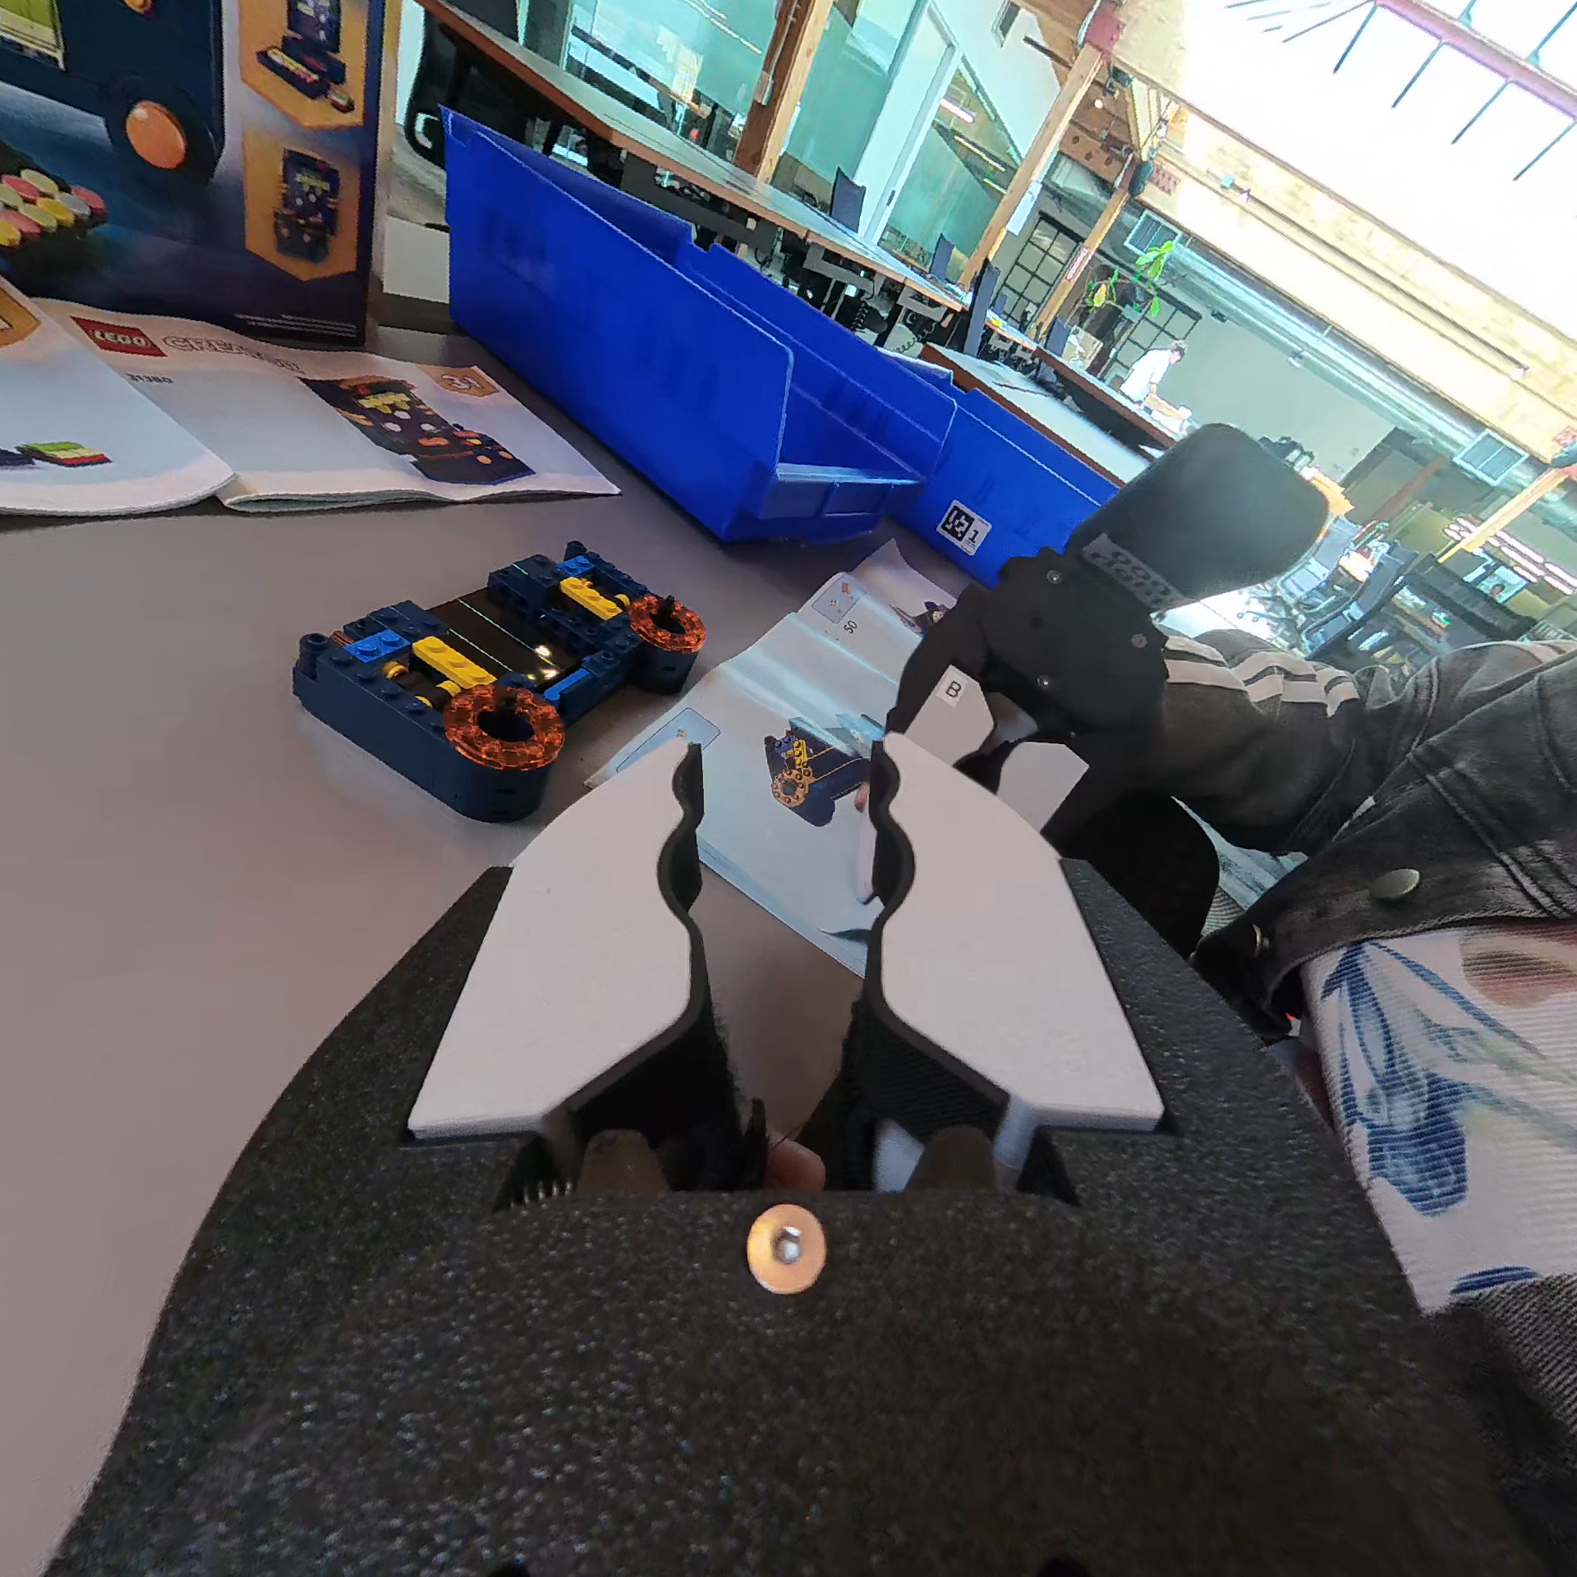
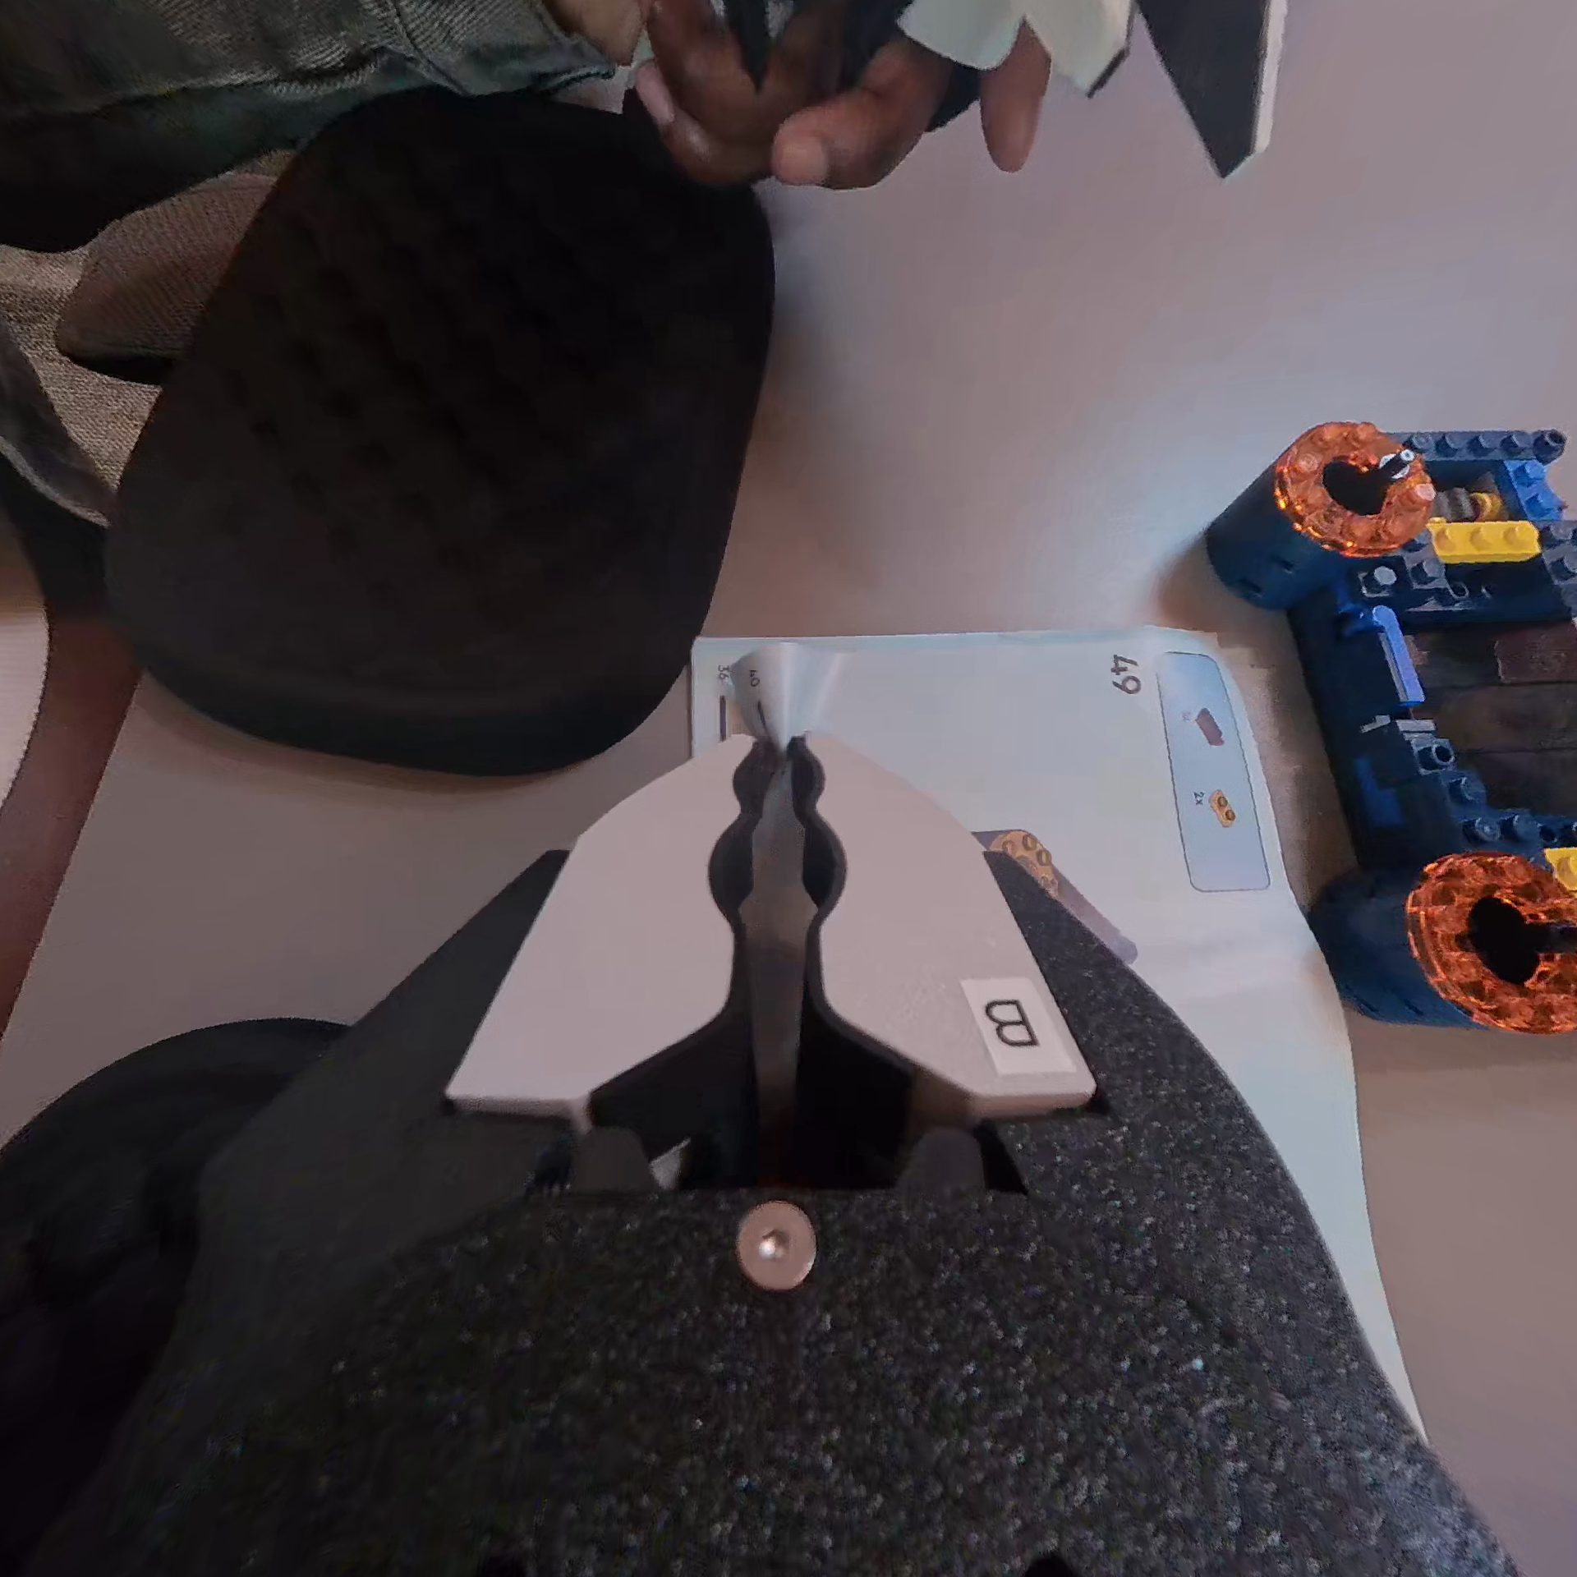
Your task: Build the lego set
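My right gripper (image 2: 778,744) is shut on the lifted corner of a page of the open instruction booklet (image 2: 981,751), which lies on the table. The page (image 2: 789,683) bunches up between the pads. The right gripper also shows in the left wrist view (image 1: 939,747), tips down on the booklet (image 1: 768,683). My left gripper (image 1: 787,751) is open and empty, hovering just above the same booklet. A dark blue brick model (image 1: 503,674) with yellow plates and two orange rings sits on the table left of the booklet. It also shows in the right wrist view (image 2: 1434,725).
Two blue bins (image 1: 666,341) stand behind the model. A toy box (image 1: 171,128) and more booklets (image 1: 299,427) lie at the far left. A black chair seat (image 2: 444,427) is beside the table edge. A hand (image 2: 811,102) holds the left gripper. Left tips to right tips: about 11 cm.
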{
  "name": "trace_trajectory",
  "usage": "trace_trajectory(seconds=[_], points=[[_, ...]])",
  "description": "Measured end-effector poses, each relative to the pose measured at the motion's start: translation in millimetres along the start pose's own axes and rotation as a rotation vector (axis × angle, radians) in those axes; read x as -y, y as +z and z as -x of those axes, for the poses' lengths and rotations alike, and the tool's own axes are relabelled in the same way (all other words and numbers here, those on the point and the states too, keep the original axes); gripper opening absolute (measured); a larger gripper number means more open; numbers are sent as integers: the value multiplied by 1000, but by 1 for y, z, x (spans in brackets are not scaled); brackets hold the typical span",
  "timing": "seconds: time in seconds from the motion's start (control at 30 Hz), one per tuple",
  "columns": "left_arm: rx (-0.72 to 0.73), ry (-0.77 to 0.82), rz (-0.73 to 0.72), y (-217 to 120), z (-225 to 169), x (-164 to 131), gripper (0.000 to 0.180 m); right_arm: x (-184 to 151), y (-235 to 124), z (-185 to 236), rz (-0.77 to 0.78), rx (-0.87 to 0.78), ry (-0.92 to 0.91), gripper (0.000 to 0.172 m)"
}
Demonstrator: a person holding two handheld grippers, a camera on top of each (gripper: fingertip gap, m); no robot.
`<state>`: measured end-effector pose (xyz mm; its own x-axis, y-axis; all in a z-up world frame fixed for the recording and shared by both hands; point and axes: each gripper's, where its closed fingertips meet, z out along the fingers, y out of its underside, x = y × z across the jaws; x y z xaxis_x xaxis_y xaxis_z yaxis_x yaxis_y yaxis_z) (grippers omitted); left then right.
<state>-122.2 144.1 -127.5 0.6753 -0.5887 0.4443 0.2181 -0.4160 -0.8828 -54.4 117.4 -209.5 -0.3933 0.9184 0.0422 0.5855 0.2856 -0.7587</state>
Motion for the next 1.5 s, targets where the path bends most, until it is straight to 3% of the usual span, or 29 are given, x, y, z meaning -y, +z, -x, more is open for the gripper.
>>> trace_trajectory(seconds=[0.2, 0.53, 0.63, 0.77, 0.93, 1.1, 1.27, 1.5], points=[[-6, 1, 8, 0, -1, -1, 37, 1, -2, 0, -14, 6, 21, 2], [13, 107, 54, 4, -9, -5, 36, 35, -48, -8, -326, 62, 256, 2], [-5, 169, 69, 9, -34, -4, 24, 45, -68, -10, -437, 34, 286, 2], [-173, -122, 27, 35, -83, 4, 18, 49, -85, -9, -515, -58, 229, 2], [-277, -516, -73, 58, -82, 7, 19, 53, -101, -5, -578, -146, 149, 2], [-332, -590, -126, 70, -89, 12, 16, 48, -107, -1, -550, -213, 74, 3], [-398, -623, -164, 74, -96, 16, 3, 44, -115, -2, -599, -214, 99, 3], [-453, -628, -175, 75, -103, 18, 0, 44, -122, 0, -639, -206, 110, 3]])
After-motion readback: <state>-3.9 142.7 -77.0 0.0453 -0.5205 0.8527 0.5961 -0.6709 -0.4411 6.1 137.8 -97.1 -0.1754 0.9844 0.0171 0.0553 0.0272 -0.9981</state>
